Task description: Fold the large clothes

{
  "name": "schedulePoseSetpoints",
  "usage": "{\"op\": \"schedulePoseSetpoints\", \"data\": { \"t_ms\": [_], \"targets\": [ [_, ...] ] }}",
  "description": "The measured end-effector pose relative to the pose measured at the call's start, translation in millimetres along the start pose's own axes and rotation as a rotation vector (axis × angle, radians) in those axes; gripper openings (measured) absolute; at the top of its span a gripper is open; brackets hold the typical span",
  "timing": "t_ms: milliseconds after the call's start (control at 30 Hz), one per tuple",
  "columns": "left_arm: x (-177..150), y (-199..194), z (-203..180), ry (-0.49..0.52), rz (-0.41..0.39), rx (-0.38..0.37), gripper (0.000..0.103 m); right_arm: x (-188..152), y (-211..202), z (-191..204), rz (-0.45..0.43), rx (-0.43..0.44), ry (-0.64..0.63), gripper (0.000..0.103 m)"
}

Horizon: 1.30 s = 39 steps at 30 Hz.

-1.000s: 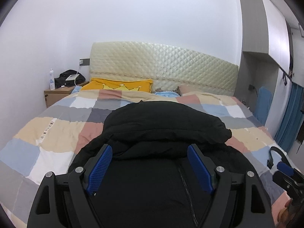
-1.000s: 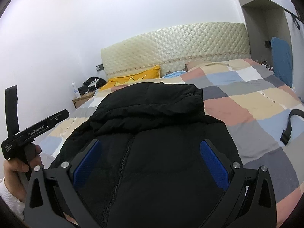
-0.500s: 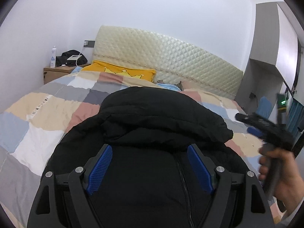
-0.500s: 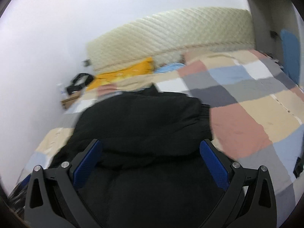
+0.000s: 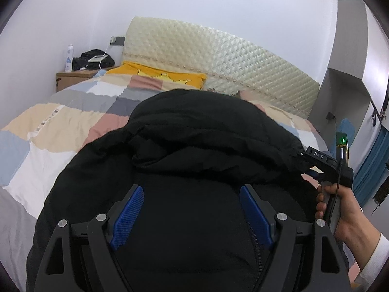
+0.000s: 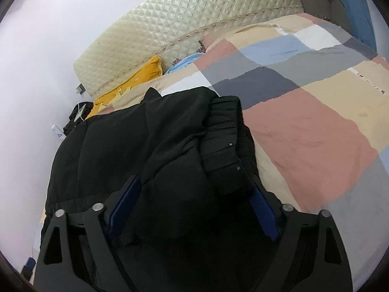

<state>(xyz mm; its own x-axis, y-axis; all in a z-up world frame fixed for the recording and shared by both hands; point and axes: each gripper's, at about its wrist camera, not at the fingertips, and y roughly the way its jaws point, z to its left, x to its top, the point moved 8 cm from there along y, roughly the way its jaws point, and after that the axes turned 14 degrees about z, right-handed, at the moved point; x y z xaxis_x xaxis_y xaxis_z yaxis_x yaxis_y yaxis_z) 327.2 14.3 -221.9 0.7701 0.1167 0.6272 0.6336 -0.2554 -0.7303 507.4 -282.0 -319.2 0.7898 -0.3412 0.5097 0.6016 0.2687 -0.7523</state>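
A black puffer jacket (image 5: 206, 133) lies on the patchwork quilt (image 5: 48, 131), its upper part folded over the body. My left gripper (image 5: 192, 206) hovers open just above the jacket's front, with nothing between its blue pads. A hand (image 5: 340, 209) holds my right gripper (image 5: 325, 168) at the jacket's right edge. In the right wrist view, the right gripper (image 6: 194, 202) has its jaws closing around a thick fold of the jacket (image 6: 145, 146). The fabric bulges over both pads. A ribbed cuff (image 6: 223, 133) lies on top of that fold.
The quilt (image 6: 304, 133) spreads to the right of the jacket. Against the quilted headboard (image 5: 231, 58) rests a yellow pillow (image 5: 158, 75). A nightstand (image 5: 75, 77) with a bottle (image 5: 69, 58) stands far left. A grey wardrobe (image 5: 347, 60) and a blue curtain (image 5: 372, 168) are on the right.
My right gripper swung across to the jacket's right edge, dropped and rolled, and its jaws narrowed around the fold. The left gripper sank closer to the jacket, still open.
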Motion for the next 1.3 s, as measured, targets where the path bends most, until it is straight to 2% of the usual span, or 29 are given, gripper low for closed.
{"op": "schedulePoseSetpoints", "data": {
  "t_ms": [67,133,233,267,367,467,667,767,933,1100,1233,1300],
  "targets": [
    [-2,3,2,-0.007,0.009,0.002,0.081,2,8,1,0.019,-0.001,-0.011,0.063],
    [-3,3,4,-0.011,0.011,0.003,0.081,3,7,7,0.014,0.009,-0.039,0.042],
    [-5,1,2,-0.008,0.009,0.013,0.081,9,-6,20,-0.032,-0.031,-0.114,0.029],
    [-5,1,2,-0.006,0.008,0.016,0.081,11,-14,25,-0.056,-0.038,-0.135,0.029],
    [-5,-2,2,0.0,0.003,0.024,0.081,21,-39,28,-0.118,0.018,-0.114,0.028],
    [-5,-2,2,0.003,0.003,0.028,0.081,25,-48,25,-0.132,0.02,-0.111,0.028],
    [-3,-1,5,0.011,-0.003,0.034,0.081,11,-15,12,-0.047,-0.074,-0.149,0.028],
    [-3,3,7,0.003,0.011,0.034,0.081,5,-2,5,-0.006,-0.055,-0.125,0.028],
    [-4,7,8,-0.001,0.026,0.033,0.081,0,6,7,0.021,-0.113,-0.178,0.03],
    [-2,5,9,0.0,0.022,0.042,0.081,-5,-10,25,0.015,-0.23,-0.294,0.033],
    [-4,3,7,0.002,0.023,0.057,0.081,-17,-36,33,0.002,-0.229,-0.321,0.046],
    [-4,0,8,0.002,0.016,0.071,0.081,-24,-51,37,-0.007,-0.267,-0.337,0.046]
  ]
}}
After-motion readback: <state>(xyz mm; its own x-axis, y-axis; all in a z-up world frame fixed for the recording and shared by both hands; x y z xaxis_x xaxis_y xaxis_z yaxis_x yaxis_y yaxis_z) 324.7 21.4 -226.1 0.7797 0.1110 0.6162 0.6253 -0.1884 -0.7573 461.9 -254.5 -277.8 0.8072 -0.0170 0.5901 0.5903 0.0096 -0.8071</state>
